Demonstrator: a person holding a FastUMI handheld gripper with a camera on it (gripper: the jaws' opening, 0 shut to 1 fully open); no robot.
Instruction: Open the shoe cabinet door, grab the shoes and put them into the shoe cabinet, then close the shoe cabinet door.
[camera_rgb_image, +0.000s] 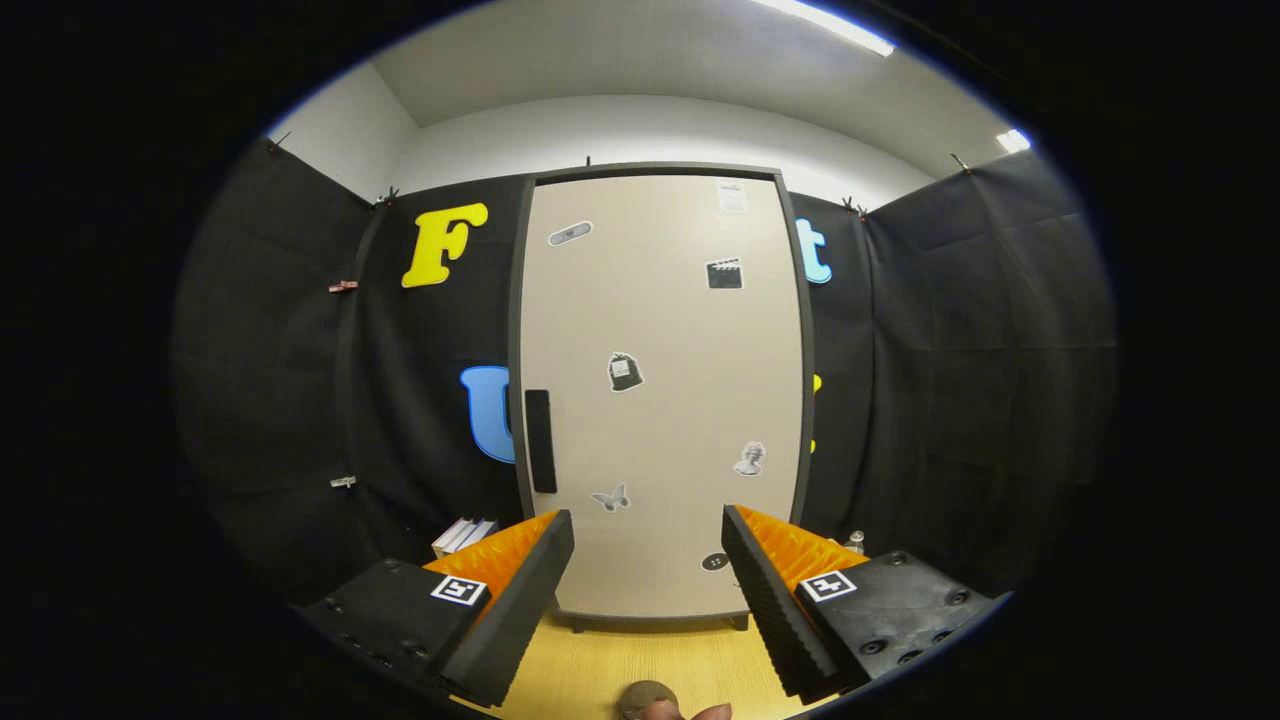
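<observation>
Fingers of our gripper (648, 590) stand spread apart with nothing between them. Beyond them the shoe cabinet (660, 400) stands upright, its door shut. We judge the door a stiff, light panel; the dark handle (540, 441) by its edge is where we should grip.

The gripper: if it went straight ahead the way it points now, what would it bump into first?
Probably the closed shoe cabinet door. The open gripper has nothing between its fingers and faces the door's lower part, handle off left; depth is unclear.
</observation>
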